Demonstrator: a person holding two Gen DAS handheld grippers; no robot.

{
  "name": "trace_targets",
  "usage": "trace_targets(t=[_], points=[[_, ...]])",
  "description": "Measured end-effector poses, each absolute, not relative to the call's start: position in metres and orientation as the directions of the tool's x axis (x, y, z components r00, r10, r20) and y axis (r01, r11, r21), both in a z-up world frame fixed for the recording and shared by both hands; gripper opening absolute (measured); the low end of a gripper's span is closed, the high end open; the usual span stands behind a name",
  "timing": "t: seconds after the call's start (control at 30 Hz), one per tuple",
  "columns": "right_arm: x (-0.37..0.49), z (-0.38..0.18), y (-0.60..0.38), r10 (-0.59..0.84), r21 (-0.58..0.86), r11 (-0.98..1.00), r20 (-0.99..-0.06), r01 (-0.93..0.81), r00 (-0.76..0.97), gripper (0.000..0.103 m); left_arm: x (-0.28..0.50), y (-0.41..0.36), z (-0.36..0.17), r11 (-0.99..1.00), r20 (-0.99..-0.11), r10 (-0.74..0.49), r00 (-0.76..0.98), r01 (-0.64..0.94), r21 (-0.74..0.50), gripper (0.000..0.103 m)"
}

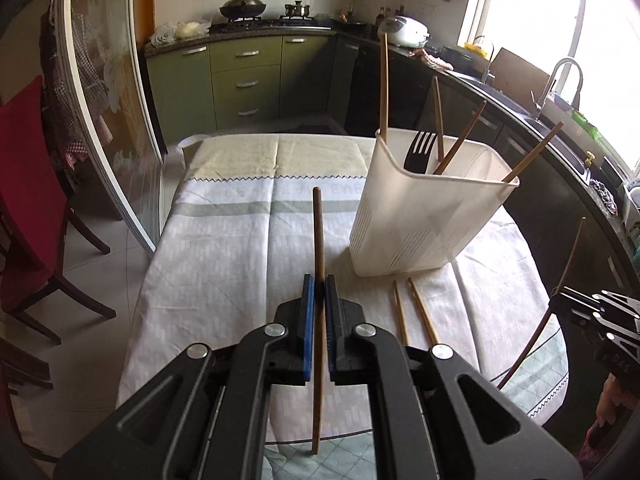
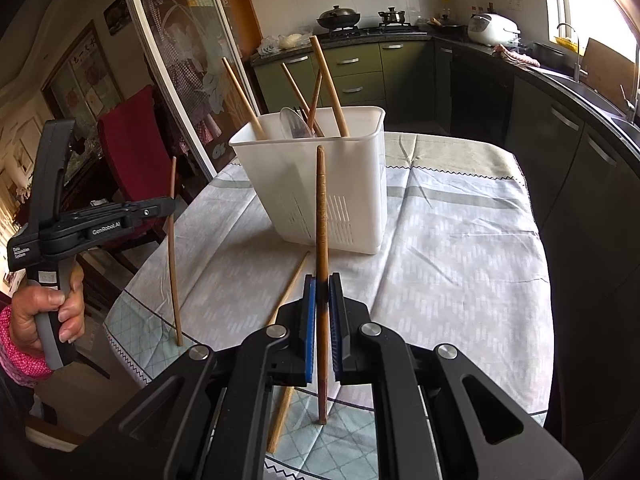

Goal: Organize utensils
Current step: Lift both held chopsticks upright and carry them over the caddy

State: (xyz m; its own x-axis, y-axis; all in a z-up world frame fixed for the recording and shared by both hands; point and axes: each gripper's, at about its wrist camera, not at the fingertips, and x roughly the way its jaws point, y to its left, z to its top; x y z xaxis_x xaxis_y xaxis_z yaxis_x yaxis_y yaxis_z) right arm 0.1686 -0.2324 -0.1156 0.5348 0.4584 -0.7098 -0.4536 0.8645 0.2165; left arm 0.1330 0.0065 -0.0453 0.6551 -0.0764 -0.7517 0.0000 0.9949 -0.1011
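Observation:
A white plastic utensil holder [image 1: 424, 216] [image 2: 320, 184] stands on the clothed table, holding several wooden chopsticks and a black fork [image 1: 418, 150]. My left gripper [image 1: 319, 286] is shut on a brown chopstick [image 1: 319, 236], held upright; it also shows in the right wrist view [image 2: 173, 240] at the left. My right gripper [image 2: 322, 284] is shut on a darker, thicker chopstick [image 2: 321, 208], upright in front of the holder; it shows at the right edge of the left wrist view [image 1: 570, 256]. Two loose chopsticks [image 1: 412, 312] lie on the cloth near the holder; one shows in the right wrist view [image 2: 288, 292].
The table has a striped cloth [image 1: 240, 232]. A red-cushioned chair [image 1: 32, 208] stands to the left by a glass sliding door [image 1: 104, 92]. Kitchen counters with a wok [image 1: 242, 6], rice cooker [image 1: 404, 30] and sink tap [image 1: 560, 80] lie beyond.

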Motion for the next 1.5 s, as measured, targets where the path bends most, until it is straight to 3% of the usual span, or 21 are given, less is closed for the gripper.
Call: trace_targets(t=[0.93, 1.5], points=[[0.163, -0.107, -0.236, 0.455, 0.205, 0.870, -0.683, -0.449, 0.571, 0.007, 0.095, -0.013, -0.009, 0.990, -0.662, -0.137, 0.737, 0.110, -0.082, 0.005], [0.168, 0.001, -0.247, 0.496, 0.189, 0.860, -0.523, -0.473, 0.693, 0.007, 0.095, -0.034, 0.069, 0.978, -0.561, -0.199, 0.804, 0.197, -0.064, 0.005]])
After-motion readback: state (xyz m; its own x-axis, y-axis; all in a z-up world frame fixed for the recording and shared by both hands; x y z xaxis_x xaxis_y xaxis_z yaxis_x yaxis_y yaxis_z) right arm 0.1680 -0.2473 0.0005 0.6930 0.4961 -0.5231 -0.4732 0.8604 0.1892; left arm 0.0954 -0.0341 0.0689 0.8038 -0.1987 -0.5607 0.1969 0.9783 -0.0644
